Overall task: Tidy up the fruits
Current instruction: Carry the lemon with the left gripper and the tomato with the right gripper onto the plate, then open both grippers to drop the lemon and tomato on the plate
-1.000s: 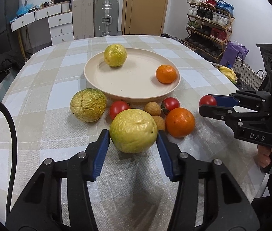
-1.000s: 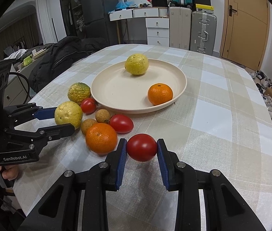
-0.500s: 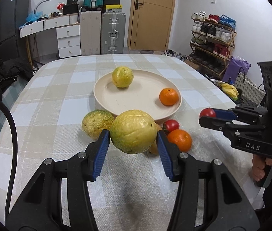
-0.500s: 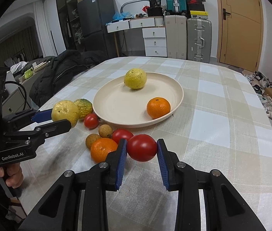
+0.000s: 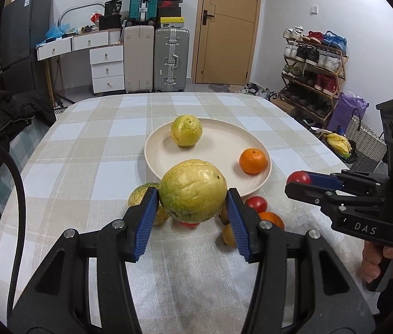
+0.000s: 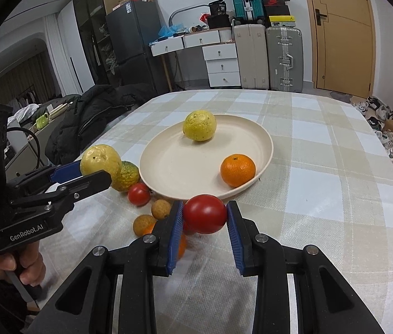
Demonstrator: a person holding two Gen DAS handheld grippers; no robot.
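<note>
Fruit first, from my left wrist: my left tool (image 5: 192, 204) grips a yellow-green citrus (image 5: 192, 190), lifted off the bench (image 5: 85, 150) before the plate (image 5: 210, 150).

From my right wrist, my right tool (image 6: 204, 218) clamps a red tomato (image 6: 205, 213) near the plate's front rim, above 2 brown longans (image 6: 151, 215).

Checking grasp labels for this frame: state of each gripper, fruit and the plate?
left gripper: shut on yellow fruit, lifted
right gripper: shut on red tomato, lifted
plate: on table, holds a yellow citrus and a mandarin
green-yellow fruit: on table beside plate
</note>
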